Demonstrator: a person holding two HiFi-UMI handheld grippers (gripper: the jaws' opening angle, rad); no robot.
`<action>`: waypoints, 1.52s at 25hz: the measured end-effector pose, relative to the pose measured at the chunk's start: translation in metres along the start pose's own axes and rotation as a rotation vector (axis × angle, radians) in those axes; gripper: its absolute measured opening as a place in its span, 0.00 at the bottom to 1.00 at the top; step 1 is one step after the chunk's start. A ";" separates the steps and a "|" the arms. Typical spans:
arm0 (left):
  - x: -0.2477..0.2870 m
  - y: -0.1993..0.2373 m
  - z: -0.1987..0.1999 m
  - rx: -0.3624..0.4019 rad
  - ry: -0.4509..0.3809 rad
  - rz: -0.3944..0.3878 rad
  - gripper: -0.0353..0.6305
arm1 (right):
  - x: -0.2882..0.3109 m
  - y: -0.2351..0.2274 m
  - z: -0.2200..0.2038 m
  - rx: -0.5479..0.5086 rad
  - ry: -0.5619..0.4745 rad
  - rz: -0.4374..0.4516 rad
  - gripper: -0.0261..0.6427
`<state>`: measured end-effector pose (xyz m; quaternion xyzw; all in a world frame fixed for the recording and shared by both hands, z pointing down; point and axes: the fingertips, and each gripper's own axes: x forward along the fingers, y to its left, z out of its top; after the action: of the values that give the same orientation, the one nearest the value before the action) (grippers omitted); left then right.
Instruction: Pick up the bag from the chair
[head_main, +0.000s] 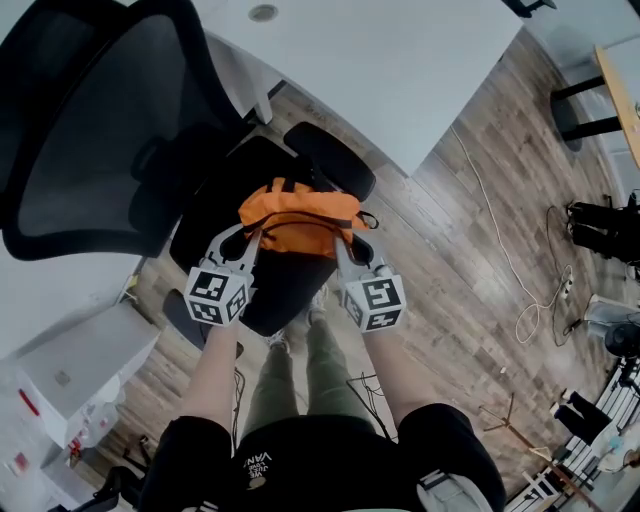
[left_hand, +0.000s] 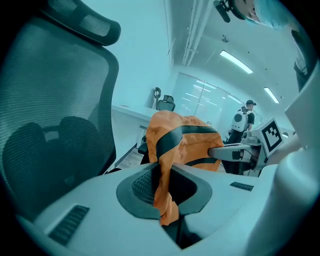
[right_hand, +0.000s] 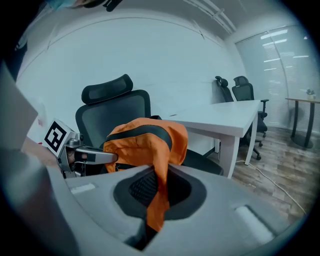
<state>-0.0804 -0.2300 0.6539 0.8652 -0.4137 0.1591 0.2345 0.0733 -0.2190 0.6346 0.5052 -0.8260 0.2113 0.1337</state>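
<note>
An orange bag (head_main: 298, 220) with black straps hangs between my two grippers over the seat of a black mesh office chair (head_main: 90, 150). My left gripper (head_main: 254, 236) is shut on the bag's left side; orange fabric (left_hand: 164, 185) is pinched between its pads. Gripping the bag's right side is my right gripper (head_main: 342, 242), shut with a fold of the orange cloth (right_hand: 159, 192) between its pads. In the left gripper view the bag (left_hand: 185, 142) is lifted with the right gripper's finger (left_hand: 227, 152) at its far side. From the right gripper view the bag (right_hand: 145, 145) sits in front of the chair back (right_hand: 112, 107).
A white desk (head_main: 400, 60) stands just beyond the chair, with its leg (right_hand: 227, 150) close on the right. A white box (head_main: 80, 370) sits on the floor at lower left. Cables (head_main: 520, 280) run over the wooden floor at right. Another person (left_hand: 242, 122) stands far off.
</note>
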 end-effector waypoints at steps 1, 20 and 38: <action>-0.004 -0.002 0.005 0.005 -0.007 -0.002 0.11 | -0.003 0.002 0.005 -0.003 -0.008 -0.002 0.05; -0.083 -0.048 0.122 0.108 -0.141 -0.048 0.11 | -0.084 0.045 0.120 -0.080 -0.175 -0.040 0.05; -0.137 -0.091 0.207 0.175 -0.232 -0.075 0.11 | -0.145 0.068 0.201 -0.138 -0.279 -0.070 0.05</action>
<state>-0.0752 -0.2035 0.3907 0.9098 -0.3900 0.0845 0.1144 0.0773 -0.1764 0.3813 0.5478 -0.8310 0.0769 0.0592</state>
